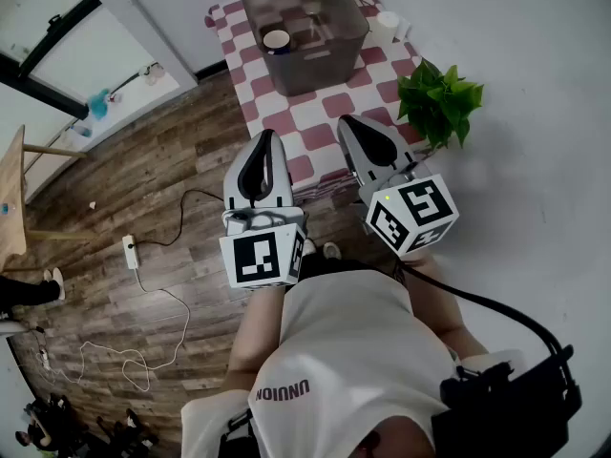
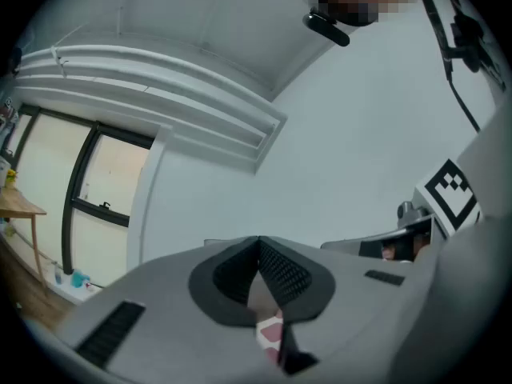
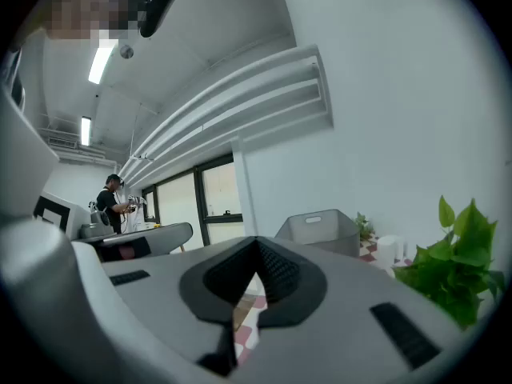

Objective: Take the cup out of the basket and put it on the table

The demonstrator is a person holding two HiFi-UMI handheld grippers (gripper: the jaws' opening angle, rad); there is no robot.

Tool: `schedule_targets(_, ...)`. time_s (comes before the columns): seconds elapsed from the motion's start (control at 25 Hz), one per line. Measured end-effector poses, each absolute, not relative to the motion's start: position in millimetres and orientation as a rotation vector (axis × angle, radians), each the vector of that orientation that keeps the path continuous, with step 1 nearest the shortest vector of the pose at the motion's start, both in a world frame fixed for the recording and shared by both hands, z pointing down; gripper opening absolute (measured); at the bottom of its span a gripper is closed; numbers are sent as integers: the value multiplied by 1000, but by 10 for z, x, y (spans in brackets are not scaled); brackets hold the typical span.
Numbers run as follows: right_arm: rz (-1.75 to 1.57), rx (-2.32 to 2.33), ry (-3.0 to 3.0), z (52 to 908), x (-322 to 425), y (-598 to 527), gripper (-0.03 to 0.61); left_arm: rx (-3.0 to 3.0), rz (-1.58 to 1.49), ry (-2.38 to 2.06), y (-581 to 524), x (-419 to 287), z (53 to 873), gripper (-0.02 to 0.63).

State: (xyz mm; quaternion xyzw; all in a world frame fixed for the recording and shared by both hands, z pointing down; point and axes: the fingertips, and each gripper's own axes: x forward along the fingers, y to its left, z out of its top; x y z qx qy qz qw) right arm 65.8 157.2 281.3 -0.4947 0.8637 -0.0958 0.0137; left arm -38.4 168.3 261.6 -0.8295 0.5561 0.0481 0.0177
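Note:
A grey see-through basket (image 1: 315,17) stands at the far end of the table with the red-and-white checked cloth (image 1: 310,113). Inside it, at its left side, sits the cup (image 1: 276,41), dark with a pale top. My left gripper (image 1: 266,136) and right gripper (image 1: 347,122) hover side by side over the table's near edge, well short of the basket. Both are shut with nothing in them. In the left gripper view the left gripper (image 2: 258,242) has its pads touching. The right gripper view shows the right gripper (image 3: 256,245) the same way, with the basket (image 3: 320,229) beyond it.
A green potted plant (image 1: 439,98) stands at the table's right near corner, close to my right gripper. A white cylinder (image 1: 387,22) sits right of the basket. A power strip with cables (image 1: 131,251) lies on the wooden floor to the left. A person (image 3: 108,198) stands far off.

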Motion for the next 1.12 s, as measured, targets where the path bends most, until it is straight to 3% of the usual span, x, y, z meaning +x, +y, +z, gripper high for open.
schedule_targets(1.12,-246,-1510,2671,2833,539,1341,18,-2539,196,1795,1537,-730,2702,12)
